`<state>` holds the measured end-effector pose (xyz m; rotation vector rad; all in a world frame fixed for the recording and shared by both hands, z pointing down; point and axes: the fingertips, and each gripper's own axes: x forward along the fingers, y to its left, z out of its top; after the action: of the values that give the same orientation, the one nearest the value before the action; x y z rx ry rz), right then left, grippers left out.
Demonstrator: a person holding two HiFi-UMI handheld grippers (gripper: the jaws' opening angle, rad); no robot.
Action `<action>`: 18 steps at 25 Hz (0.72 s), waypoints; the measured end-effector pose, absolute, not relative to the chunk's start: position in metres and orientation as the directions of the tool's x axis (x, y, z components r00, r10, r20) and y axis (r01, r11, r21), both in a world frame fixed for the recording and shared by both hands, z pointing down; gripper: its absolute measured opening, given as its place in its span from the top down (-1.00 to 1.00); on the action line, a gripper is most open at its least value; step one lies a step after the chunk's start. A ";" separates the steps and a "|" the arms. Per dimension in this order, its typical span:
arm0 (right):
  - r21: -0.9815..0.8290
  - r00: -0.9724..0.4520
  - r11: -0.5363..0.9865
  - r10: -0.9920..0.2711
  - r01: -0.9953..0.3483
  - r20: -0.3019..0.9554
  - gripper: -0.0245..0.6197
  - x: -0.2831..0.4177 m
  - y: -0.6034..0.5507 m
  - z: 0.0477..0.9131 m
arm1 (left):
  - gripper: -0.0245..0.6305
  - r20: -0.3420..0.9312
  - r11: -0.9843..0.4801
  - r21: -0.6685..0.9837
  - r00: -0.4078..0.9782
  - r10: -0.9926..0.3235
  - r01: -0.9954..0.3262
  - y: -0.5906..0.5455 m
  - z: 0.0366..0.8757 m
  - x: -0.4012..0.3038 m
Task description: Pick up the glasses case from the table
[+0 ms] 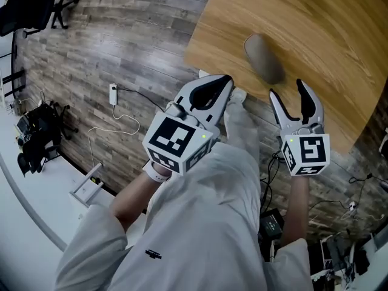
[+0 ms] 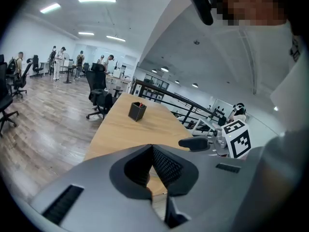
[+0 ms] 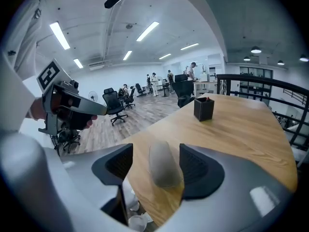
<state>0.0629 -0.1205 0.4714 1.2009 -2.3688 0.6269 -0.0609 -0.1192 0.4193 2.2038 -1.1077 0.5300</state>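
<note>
The glasses case (image 1: pixel 264 58), a grey oval pouch, lies on the wooden table (image 1: pixel 327 35) near its front corner. My right gripper (image 1: pixel 287 90) hangs just short of the table edge, a little right of the case, with its jaws open and nothing between them. In the right gripper view the case (image 3: pixel 165 164) shows framed between the two pads, farther out on the table. My left gripper (image 1: pixel 228 82) is shut and empty, held off the table's corner to the left of the case. In the left gripper view its pads (image 2: pixel 161 161) meet at the tips.
A black pen holder (image 3: pixel 203 108) stands farther along the table. Below the table edge is wood-pattern floor with a power strip (image 1: pixel 113 93) and cables. Office chairs (image 2: pixel 99 96) and several distant people are at the room's far end. A dark railing (image 3: pixel 263 83) runs beside the table.
</note>
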 end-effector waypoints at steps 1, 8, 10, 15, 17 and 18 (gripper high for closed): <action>-0.203 -0.544 0.531 -0.634 -0.823 0.549 0.00 0.062 -0.122 0.479 | 0.90 0.596 -0.460 0.347 0.571 -0.565 -0.818 -0.119 0.426 -0.062; -0.192 -0.546 0.557 -0.588 -0.808 0.597 -0.16 0.062 -0.127 0.525 | 0.90 0.630 -0.461 0.348 0.567 -0.530 -0.817 -0.126 0.458 -0.059; -0.191 -0.547 0.564 -0.570 -0.803 0.613 -0.18 0.062 -0.127 0.542 | 0.90 0.639 -0.457 0.353 0.567 -0.519 -0.816 -0.127 0.468 -0.058; -0.204 -0.554 0.579 -0.530 -0.790 0.642 -0.24 0.058 -0.129 0.579 | 0.90 0.661 -0.450 0.366 0.568 -0.490 -0.815 -0.127 0.493 -0.057; -0.208 -0.557 0.583 -0.518 -0.785 0.649 -0.26 0.057 -0.130 0.590 | 0.90 0.668 -0.449 0.369 0.568 -0.481 -0.814 -0.127 0.501 -0.056; -0.208 -0.558 0.586 -0.513 -0.783 0.652 -0.27 0.057 -0.131 0.594 | 0.90 0.670 -0.449 0.370 0.568 -0.478 -0.814 -0.128 0.504 -0.056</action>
<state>0.0567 -0.1309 0.5942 1.0286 -2.2794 0.6622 -0.0557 -0.1281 0.5042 2.1176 -1.0284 0.6322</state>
